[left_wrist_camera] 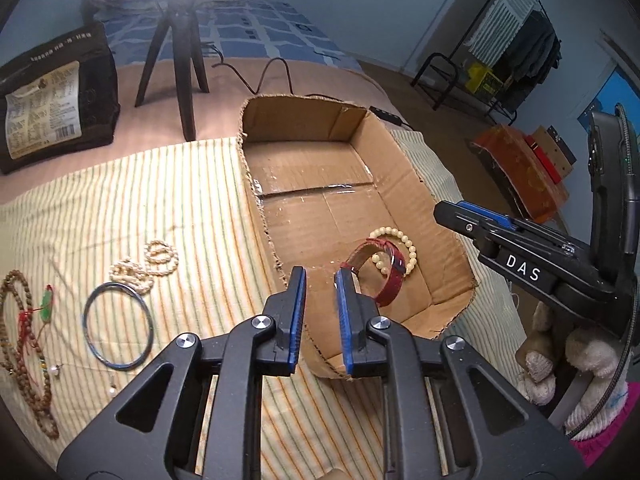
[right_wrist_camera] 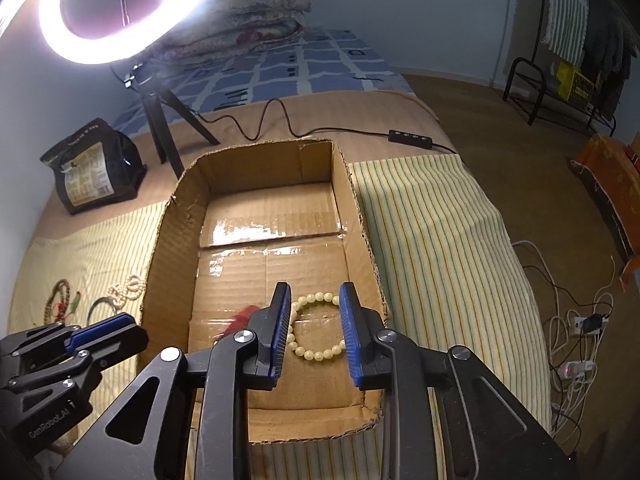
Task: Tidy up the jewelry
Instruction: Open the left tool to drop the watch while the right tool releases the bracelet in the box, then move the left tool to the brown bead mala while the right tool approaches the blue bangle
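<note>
A cardboard box [left_wrist_camera: 256, 184] lies open on the striped cloth. On its floor rest a cream bead bracelet [left_wrist_camera: 408, 254] and a dark red strap bracelet [left_wrist_camera: 394, 280], leaning on each other. My left gripper [left_wrist_camera: 320, 276] hovers over the box's near left corner, jaws a little apart with nothing between them. My right gripper [right_wrist_camera: 314, 292] hangs above the cream bead bracelet [right_wrist_camera: 316, 354], open and not touching it. The red strap [right_wrist_camera: 242, 316] shows as a blur left of it. Each gripper appears in the other's view: right gripper [left_wrist_camera: 452, 208], left gripper [right_wrist_camera: 132, 326].
On the cloth left of the box lie a blue bangle [left_wrist_camera: 118, 326], pearl strands [left_wrist_camera: 132, 274], a small bead bracelet [left_wrist_camera: 162, 256] and a brown bead necklace [left_wrist_camera: 24, 320]. A tripod [left_wrist_camera: 180, 52], a black bag [left_wrist_camera: 52, 104] and a ring light [right_wrist_camera: 120, 8] stand behind.
</note>
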Tool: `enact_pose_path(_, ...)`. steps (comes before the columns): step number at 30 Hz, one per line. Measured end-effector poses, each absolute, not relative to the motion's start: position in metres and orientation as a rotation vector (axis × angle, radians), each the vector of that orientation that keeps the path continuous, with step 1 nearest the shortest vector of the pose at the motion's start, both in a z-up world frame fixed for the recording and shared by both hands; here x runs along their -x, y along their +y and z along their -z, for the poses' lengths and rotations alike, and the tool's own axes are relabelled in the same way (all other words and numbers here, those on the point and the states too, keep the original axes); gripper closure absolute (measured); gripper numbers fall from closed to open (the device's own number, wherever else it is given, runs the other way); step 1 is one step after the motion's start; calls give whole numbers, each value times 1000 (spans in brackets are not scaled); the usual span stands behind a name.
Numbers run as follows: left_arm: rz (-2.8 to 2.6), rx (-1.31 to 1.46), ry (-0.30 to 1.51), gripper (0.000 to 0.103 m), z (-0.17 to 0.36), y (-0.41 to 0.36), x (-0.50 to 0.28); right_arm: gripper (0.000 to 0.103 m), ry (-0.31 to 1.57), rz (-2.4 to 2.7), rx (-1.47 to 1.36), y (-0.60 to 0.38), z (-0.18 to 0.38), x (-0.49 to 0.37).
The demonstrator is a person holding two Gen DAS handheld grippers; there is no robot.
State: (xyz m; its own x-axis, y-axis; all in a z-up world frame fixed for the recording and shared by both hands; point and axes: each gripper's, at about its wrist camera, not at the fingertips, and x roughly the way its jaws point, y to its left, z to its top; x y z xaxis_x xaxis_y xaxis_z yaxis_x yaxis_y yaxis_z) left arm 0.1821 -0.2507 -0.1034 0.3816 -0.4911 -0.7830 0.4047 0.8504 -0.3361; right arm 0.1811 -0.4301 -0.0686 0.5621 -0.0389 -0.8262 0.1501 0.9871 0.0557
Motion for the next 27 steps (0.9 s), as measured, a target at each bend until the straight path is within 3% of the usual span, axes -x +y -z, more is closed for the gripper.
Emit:
enact_pose_path(6,547,50,990,90,90,-236,-173,80,950,104,-112,-424,62,-179)
enact_pose_path(10,510,23,957,73,80,-217,-165,78,931,95,-111,-419,55,-175)
enact_pose_path(11,500,18,952,68,78,-212,-163,73,927,91,-111,-418,54,-174)
enact_pose_path(20,386,14,926,68,53,-146,-158,43,878,58,-64,-393,39,-159)
enact_pose_path(27,308,51,915,67,40,-73,-165,41,846,-15,-80,-365,25,-150)
